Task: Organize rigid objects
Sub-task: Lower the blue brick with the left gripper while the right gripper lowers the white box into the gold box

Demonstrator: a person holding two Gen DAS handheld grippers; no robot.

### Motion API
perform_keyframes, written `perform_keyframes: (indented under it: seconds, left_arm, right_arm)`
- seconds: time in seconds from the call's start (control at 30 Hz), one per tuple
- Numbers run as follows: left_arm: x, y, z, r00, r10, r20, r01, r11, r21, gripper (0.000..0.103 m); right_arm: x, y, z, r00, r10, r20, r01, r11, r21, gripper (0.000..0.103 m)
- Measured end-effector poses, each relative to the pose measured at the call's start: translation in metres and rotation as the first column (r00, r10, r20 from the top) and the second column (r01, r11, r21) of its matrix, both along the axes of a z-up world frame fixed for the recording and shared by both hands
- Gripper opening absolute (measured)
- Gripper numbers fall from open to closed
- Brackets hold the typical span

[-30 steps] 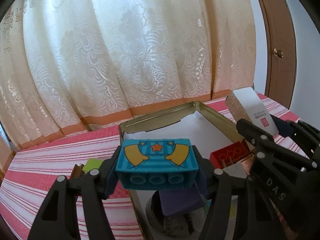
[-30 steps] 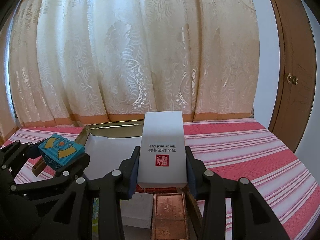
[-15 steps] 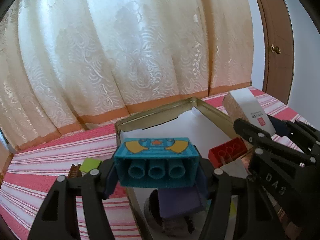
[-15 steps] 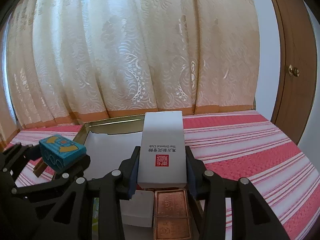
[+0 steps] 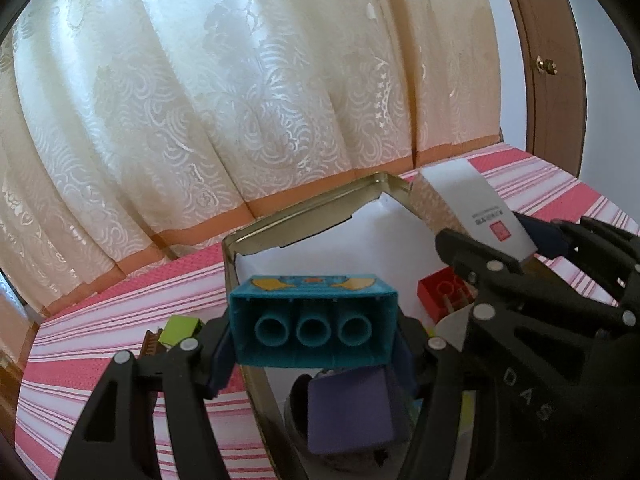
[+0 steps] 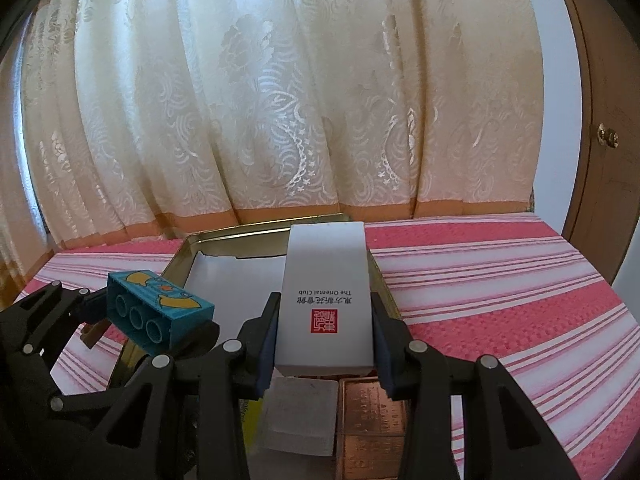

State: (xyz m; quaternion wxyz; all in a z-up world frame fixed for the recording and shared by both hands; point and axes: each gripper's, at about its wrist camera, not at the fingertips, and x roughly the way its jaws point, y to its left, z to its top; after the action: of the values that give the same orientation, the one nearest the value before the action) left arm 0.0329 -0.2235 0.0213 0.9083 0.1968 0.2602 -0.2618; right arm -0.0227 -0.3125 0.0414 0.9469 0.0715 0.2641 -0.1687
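My left gripper point(image 5: 314, 344) is shut on a teal toy brick point(image 5: 313, 324) with yellow marks, hollow underside facing the camera, held above the near left edge of an open gold tin point(image 5: 304, 216). It also shows in the right wrist view point(image 6: 158, 312). My right gripper point(image 6: 324, 344) is shut on a white box point(image 6: 326, 300) with a red seal, held over the tin point(image 6: 256, 232); the box also shows in the left wrist view point(image 5: 476, 208).
Inside the tin lie a red brick point(image 5: 444, 296), a purple block point(image 5: 348, 412), a grey block point(image 6: 300, 416) and a copper bar point(image 6: 370, 428). A green block point(image 5: 180, 326) and a brown comb-like piece point(image 5: 150, 340) lie on the red striped tablecloth point(image 6: 500, 280). Curtains hang behind.
The left gripper has tilted upward, so the teal brick now shows its hollow underside instead of its printed top. The right gripper has risen slightly with the white box.
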Motion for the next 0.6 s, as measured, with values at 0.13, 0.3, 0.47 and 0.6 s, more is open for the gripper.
perform_keyframes:
  seconds: [0.13,0.3,0.47,0.6]
  left_arm:
    - [0.0000,-0.0001,-0.0006,1.000,0.000,-0.002,0.000,1.000,0.006,0.064]
    - [0.0019,0.0004,-0.0017,1.000,0.006,-0.005,-0.006,1.000,0.012,0.064]
    - [0.0038,-0.0005,-0.0029,1.000,0.012,-0.015,-0.012,1.000,0.025,0.064]
    - [0.0045,-0.0003,-0.0043,1.000,0.019,-0.023,-0.018,0.999,0.029,0.064]
  right_arm:
    - [0.0015,0.0008,0.0001,1.000,0.008,-0.007,-0.008,1.000,0.003,0.044]
    - [0.0031,0.0005,-0.0004,1.000,0.008,-0.018,-0.008,1.000,0.004,0.044]
    - [0.0055,0.0011,-0.0006,0.999,0.012,-0.033,-0.011,1.000,0.011,0.044]
    - [0.0076,0.0005,-0.0011,0.999,0.011,-0.045,-0.011,1.000,0.014,0.044]
